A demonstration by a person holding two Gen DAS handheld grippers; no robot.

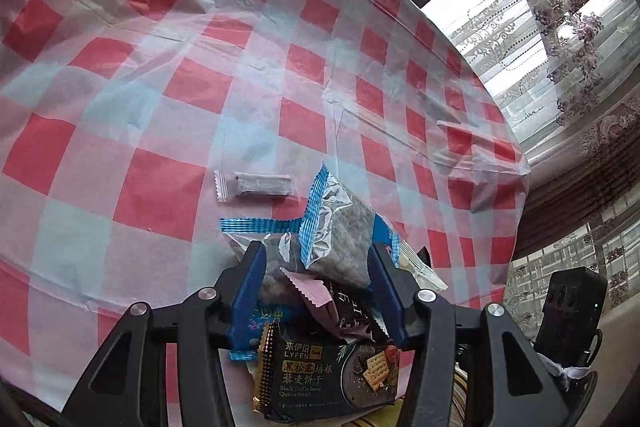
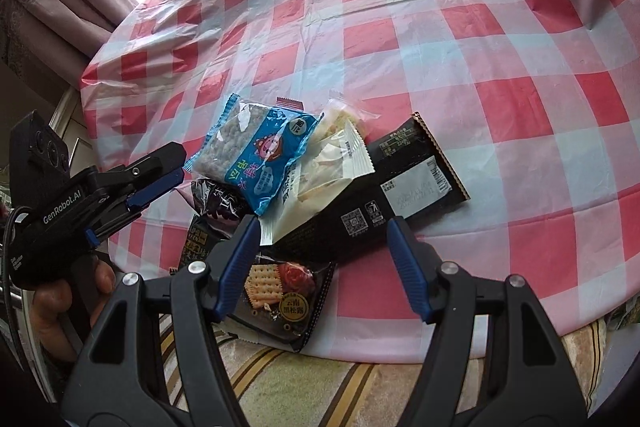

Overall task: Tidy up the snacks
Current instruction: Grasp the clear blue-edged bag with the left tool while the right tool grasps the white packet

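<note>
Checked desk [image 2: 460, 39] carries a heap of snack packets [image 2: 256, 163].
Left gripper [image 1: 316, 267] fingers half-open around the heap; right gripper [image 2: 320, 259] fingers apart, empty.

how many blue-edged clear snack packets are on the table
2, both in the snack pile at the table's near edge: one blue-edged packet on top, another blue-edged packet under it, partly covered. More may be hidden in the pile.
</note>
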